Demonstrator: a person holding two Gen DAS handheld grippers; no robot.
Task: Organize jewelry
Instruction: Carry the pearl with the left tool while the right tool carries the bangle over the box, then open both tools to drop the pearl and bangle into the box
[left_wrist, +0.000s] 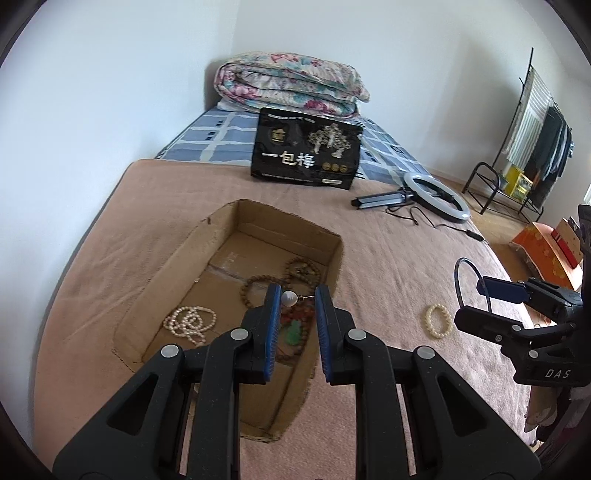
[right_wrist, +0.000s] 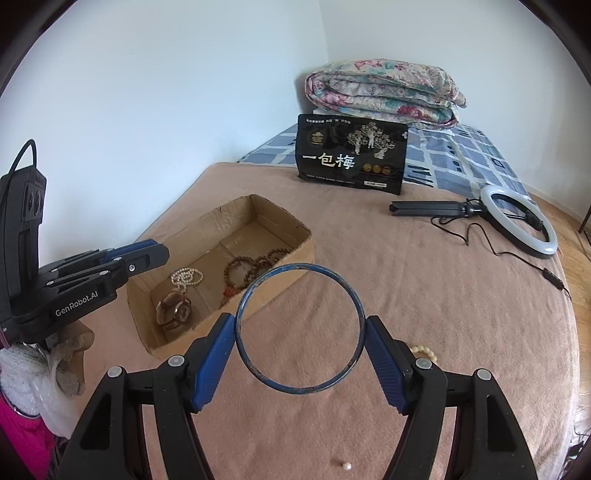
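A thin dark-blue metal bangle (right_wrist: 300, 328) is pinched edge to edge between the blue pads of the right tongs (right_wrist: 300, 332), held in the air above the pinkish-brown blanket (right_wrist: 424, 295) on the bed. Just to its left sits the open brown cardboard box (right_wrist: 295, 225), holding a white pearl strand (left_wrist: 190, 324), brown wooden bead bracelets (left_wrist: 258, 291), a green pendant (left_wrist: 294, 331) and a watch (right_wrist: 173, 308). The left tongs (left_wrist: 295, 317) hover over the box with pads apart, gripping nothing. A cream bead bracelet (left_wrist: 438, 320) lies on the blanket beside the right tongs, and a single loose pearl (right_wrist: 346, 467) lies under them.
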